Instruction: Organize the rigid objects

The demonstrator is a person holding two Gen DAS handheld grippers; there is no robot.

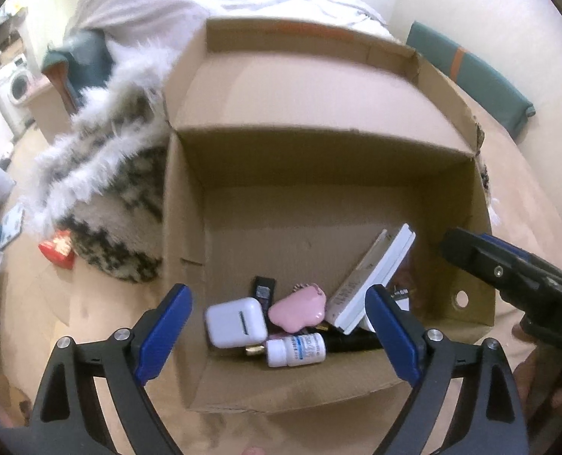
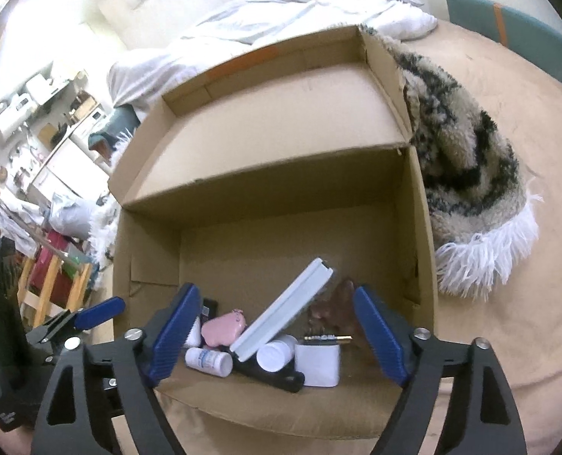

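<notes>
Both tongs (image 1: pixel 277 331) (image 2: pixel 277 335) agape — over cardboard box (image 1: pixel 482 265)

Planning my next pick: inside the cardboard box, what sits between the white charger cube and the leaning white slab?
In the left wrist view, a pink pouch-like item lies between the white charger cube and the leaning white slab.

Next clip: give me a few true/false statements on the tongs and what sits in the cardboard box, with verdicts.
1. Both tongs, left and right, are open and hold nothing. True.
2. The pink case lies on the rug. False: it lies in the cardboard box.
3. The white pill bottle stands upright. False: it lies on its side.
4. A flat white box leans tilted inside. True.
</notes>
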